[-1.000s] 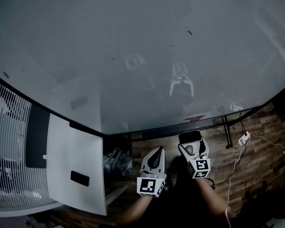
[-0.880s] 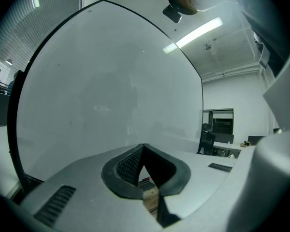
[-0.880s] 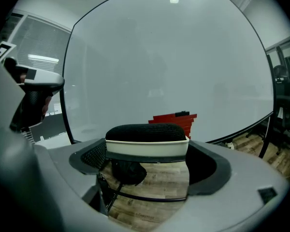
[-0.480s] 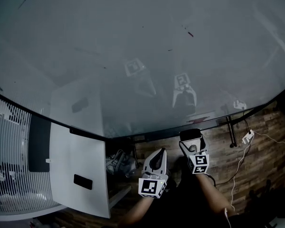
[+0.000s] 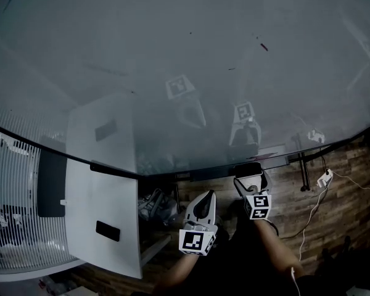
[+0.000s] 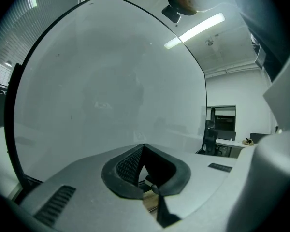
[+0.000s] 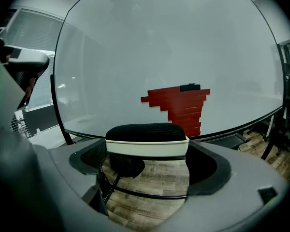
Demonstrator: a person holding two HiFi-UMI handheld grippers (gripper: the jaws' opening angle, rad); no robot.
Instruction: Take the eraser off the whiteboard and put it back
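Right gripper (image 7: pixel 147 150) fingers clamp a black-felted, white-backed block eraser (image 7: pixel 147 138) by its ends, just off the lower edge of the large glossy whiteboard (image 7: pixel 135 52), below its red stepped marking (image 7: pixel 180 108). It is probably light: rigid back, soft felt. The board above lies open. Left gripper (image 6: pixel 144 152) fingers are closed, empty.

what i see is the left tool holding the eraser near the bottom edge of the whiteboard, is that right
Not the left one. The right tool holds the eraser near the bottom edge of the whiteboard, as the right gripper view shows. In the left gripper view the left tool is shut on nothing.
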